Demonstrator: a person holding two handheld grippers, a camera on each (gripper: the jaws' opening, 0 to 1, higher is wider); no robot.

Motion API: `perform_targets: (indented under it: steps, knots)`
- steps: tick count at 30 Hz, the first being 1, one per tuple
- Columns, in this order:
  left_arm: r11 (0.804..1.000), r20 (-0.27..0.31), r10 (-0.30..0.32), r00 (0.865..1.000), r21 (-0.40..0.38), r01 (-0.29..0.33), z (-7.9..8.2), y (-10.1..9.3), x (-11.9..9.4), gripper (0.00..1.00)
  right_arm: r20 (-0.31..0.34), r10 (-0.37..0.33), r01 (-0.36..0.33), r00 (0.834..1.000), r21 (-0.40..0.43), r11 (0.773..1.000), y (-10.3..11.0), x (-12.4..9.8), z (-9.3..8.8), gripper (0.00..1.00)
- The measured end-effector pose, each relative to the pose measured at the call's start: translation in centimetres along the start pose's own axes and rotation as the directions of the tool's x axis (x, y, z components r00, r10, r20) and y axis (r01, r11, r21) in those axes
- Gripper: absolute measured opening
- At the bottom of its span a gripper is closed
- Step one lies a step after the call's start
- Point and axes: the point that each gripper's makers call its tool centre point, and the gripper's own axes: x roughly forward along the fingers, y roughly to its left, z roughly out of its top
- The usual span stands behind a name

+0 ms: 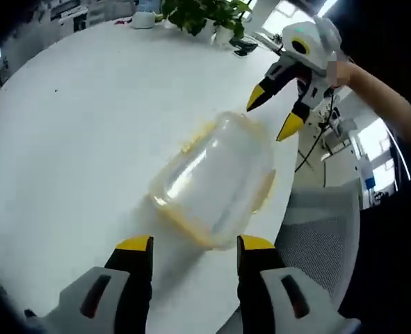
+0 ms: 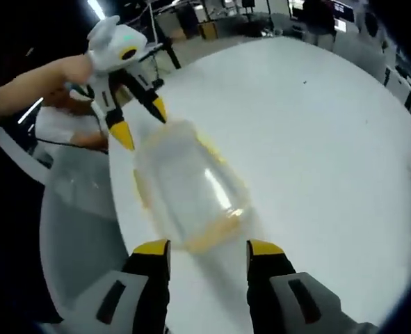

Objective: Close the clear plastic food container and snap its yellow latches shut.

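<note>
Left gripper (image 1: 192, 245) is hovering at one end of the clear container (image 1: 215, 181), its 2 yellow-tipped jaws spread apart and gripping nothing. Right gripper (image 2: 206, 248) is facing it from the opposite end, jaws also parted and empty. Between them, the container is lying near the edge of the round white table (image 1: 87, 125), yellow latches (image 2: 215, 238) showing along its rim.

Container (image 1: 215, 182) on table (image 1: 80, 139), between two hand-held grippers.
</note>
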Motion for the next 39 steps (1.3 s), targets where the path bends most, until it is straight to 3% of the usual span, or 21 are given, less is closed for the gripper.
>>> perform_targets:
  steps: [3,7,11,13,19,30,32,39]
  knots:
    - [0.999,-0.01,-0.003,1.0,-0.05,0.003,-0.3,0.4,-0.1,0.41,0.014,-0.01,0.009,1.0,0.066,0.998,0.1,0.0,0.0,0.43]
    - [0.991,0.0,0.009,1.0,-0.132,-0.009,-0.4,0.8,-0.1,0.42,0.049,-0.027,0.02,0.998,0.137,0.99,-0.4,0.0,0.3,0.43]
    - [0.988,-0.016,0.032,0.999,-0.152,-0.034,-0.9,1.1,0.1,0.43,0.048,-0.047,0.04,0.998,0.139,0.99,-0.7,0.1,0.2,0.46]
    - [0.977,-0.001,0.03,1.0,-0.209,-0.029,-0.8,1.1,0.2,0.43,0.048,-0.044,0.036,0.998,0.162,0.986,-0.6,0.2,0.2,0.46]
    - [0.964,0.018,0.031,0.999,-0.265,-0.025,-0.6,1.0,0.4,0.41,0.065,-0.052,0.035,0.997,0.238,0.971,-0.7,0.5,0.4,0.44]
    - [0.917,0.039,0.039,0.998,-0.399,-0.02,-0.4,1.6,0.8,0.4,0.081,-0.05,0.019,0.995,0.341,0.94,-0.6,0.9,0.5,0.41]
    - [0.897,0.06,0.017,0.998,-0.443,0.011,-0.2,1.5,0.9,0.39,0.084,-0.058,0.025,0.995,0.35,0.936,-0.9,0.9,0.4,0.4]
    - [0.885,0.055,0.021,0.998,-0.466,0.007,-0.4,1.7,1.2,0.39,0.089,-0.053,0.015,0.995,0.379,0.925,-0.8,1.0,0.5,0.4]
